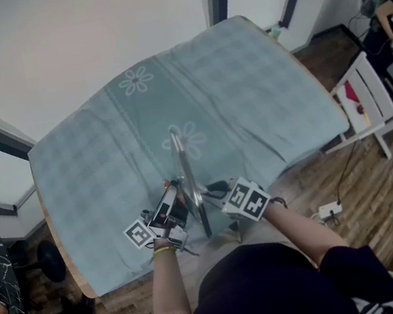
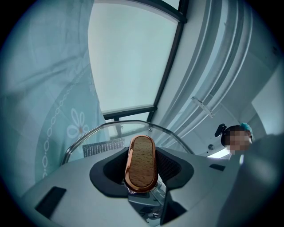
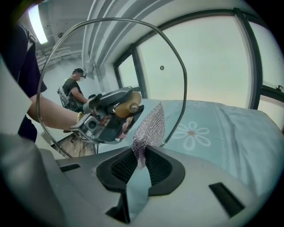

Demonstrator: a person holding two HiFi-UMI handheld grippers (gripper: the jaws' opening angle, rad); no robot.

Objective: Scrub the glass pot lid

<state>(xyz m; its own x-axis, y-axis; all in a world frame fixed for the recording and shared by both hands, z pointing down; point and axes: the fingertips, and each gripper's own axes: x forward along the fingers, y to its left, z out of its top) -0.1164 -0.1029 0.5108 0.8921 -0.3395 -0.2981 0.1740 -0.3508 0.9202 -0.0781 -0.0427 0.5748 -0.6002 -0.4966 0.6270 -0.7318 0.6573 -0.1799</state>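
The glass pot lid (image 1: 183, 168) stands on edge above the teal tablecloth (image 1: 245, 91). My left gripper (image 1: 170, 208) is shut on its wood-topped copper knob (image 2: 142, 163); the steel rim (image 2: 88, 135) arcs in front of the jaws. From the other side, my right gripper (image 1: 215, 188) is shut on a silver mesh scrubber (image 3: 149, 126). The scrubber sits at the lower part of the lid (image 3: 111, 57); whether it touches the glass I cannot tell. The left gripper (image 3: 111, 116) and the knob (image 3: 128, 106) show through the glass, and so does the scrubber (image 2: 103, 147) from the left side.
The table's near edge (image 1: 91, 287) lies just below the grippers. A white folding chair (image 1: 366, 96) stands to the right, and a power strip (image 1: 330, 209) lies on the wooden floor. A person (image 3: 74, 91) stands in the background. Windows run behind the table.
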